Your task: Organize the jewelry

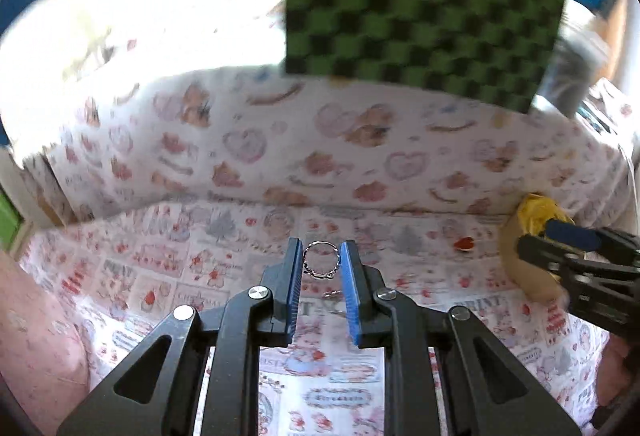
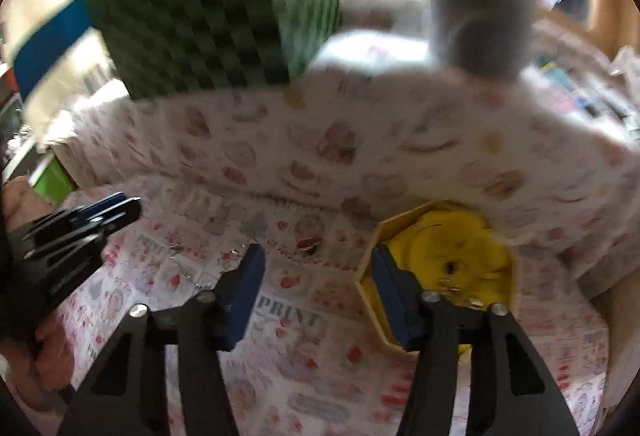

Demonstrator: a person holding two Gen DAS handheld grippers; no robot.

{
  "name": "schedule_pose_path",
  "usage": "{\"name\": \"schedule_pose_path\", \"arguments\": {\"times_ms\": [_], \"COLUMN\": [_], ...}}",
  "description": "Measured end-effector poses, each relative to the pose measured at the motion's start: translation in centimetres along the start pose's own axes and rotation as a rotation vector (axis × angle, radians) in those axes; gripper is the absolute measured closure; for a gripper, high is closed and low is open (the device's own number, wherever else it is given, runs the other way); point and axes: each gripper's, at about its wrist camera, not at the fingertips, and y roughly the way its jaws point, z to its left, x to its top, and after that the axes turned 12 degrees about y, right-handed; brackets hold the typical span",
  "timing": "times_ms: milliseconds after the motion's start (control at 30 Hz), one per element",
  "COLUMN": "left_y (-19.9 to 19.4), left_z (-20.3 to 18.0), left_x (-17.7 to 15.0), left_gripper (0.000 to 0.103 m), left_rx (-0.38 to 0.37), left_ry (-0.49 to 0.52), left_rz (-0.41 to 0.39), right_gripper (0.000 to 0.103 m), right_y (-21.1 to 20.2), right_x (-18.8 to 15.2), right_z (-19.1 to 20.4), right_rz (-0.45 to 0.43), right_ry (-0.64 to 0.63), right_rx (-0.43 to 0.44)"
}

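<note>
Left wrist: left hand-held gripper (image 1: 321, 263) pinches upright ring (image 1: 321, 261); right hand-held gripper (image 2: 318, 272) gapes.

Silver ring (image 1: 321, 260) upright between blue jaws — yellow-lined box (image 2: 460, 260) apparently holds small pieces.

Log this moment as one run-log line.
left gripper: shut on silver ring, lifted | right gripper: open, empty, beside yellow jewelry box | red heart charm: on patterned cloth
</note>
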Motion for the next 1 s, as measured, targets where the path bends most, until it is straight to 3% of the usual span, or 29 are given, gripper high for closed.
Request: {"name": "schedule_pose_path", "arguments": {"times_ms": [67,133,333,600,700,1000], "left_y": [1.0,1.3,2.1,3.5,3.4,2.4], "left_z": [-0.2,0.2,1.0,1.5,2.0,1.2], "left_x": [-0.8,-1.0,-1.0,-1.3,-1.5,-1.7], "left_gripper": [0.085,0.085,0.085,0.085,0.085,0.085], "left_rx": [-0.005,0.008,0.001,-0.011,-0.007,-0.011], "left_ry": [-0.017,-0.024,-0.048,-0.073,-0.083,-0.046], "left_rz": [0.000,-0.012,0.008,0.022,0.014,-0.015], "right_gripper": [0.053,0.063,0.079,0.084,0.091,0.092], "right_y": [1.7,3.1,6.0,8.0,7.3,0.1], "right_x": [0.5,0.7,0.6,0.9,0.7,-2.8], "right_z": [0.5,0.9,1.8,3.4,3.5,2.3], "right_rz": [0.022,0.053,0.112,0.135,0.095,-0.120], "right_ry": [0.010,0.005,-0.033,-0.096,-0.085,-0.063], "right_rx": [-0.034,-0.052,-0.095,-0.131,-0.127,-0.005]}}
